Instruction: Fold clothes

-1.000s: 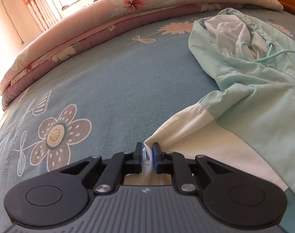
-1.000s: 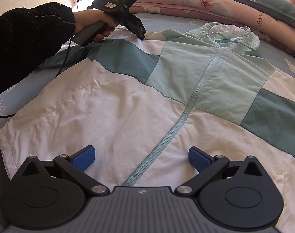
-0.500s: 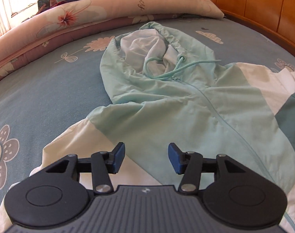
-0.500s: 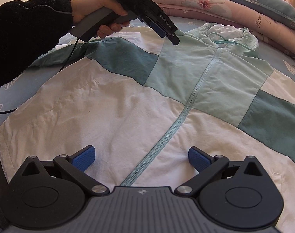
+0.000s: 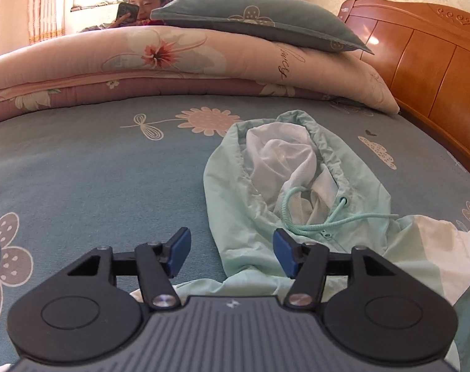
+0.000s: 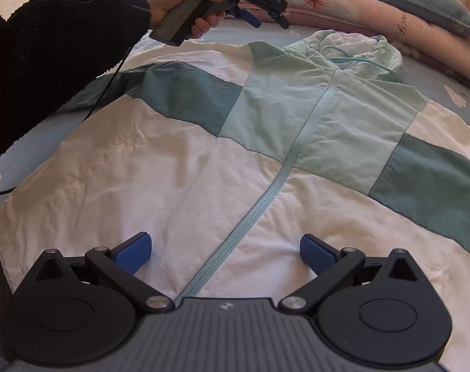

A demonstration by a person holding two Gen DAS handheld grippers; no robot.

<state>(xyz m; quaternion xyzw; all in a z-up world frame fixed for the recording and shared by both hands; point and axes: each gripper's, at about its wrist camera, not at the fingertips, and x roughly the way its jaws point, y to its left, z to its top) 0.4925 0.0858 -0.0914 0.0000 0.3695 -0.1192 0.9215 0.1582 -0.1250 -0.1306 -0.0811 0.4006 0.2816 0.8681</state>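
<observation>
Mint-green nylon fills the left wrist view: the hood [image 5: 300, 183] of a thin patchwork hooded jacket lies flat on the blue-grey flowered bedsheet [image 5: 95, 179], its white mesh lining bunched inside and a coiled mint drawstring [image 5: 306, 217] trailing across the collar. The left gripper [image 5: 231, 252] hangs just above the hood's near edge, its blue-padded jaws opening with nothing pinched between them. Behind the hood are a folded pink floral quilt [image 5: 173, 59], a grey-green pillow [image 5: 256, 21] and a wooden headboard [image 5: 420, 52]. A person sits beyond the quilt holding a phone.

From the right wrist view the jacket [image 6: 204, 161] lies face up across the bed with its front zipped; white, teal and mint panels meet at the pale blue zipper [image 6: 284, 167]. The cloth is nearly smooth, with faint creases on the white lower panel. The right gripper [image 6: 225, 252] waits over the hem, jaws spread wide and empty, straddling the zipper's end. The black-sleeved hand [image 6: 185, 3] carries the left gripper above the far shoulder.

I'd say the next fold wants the hood brought down flat first: take its rim cleanly, both layers together, and keep the drawstring tucked in.
</observation>
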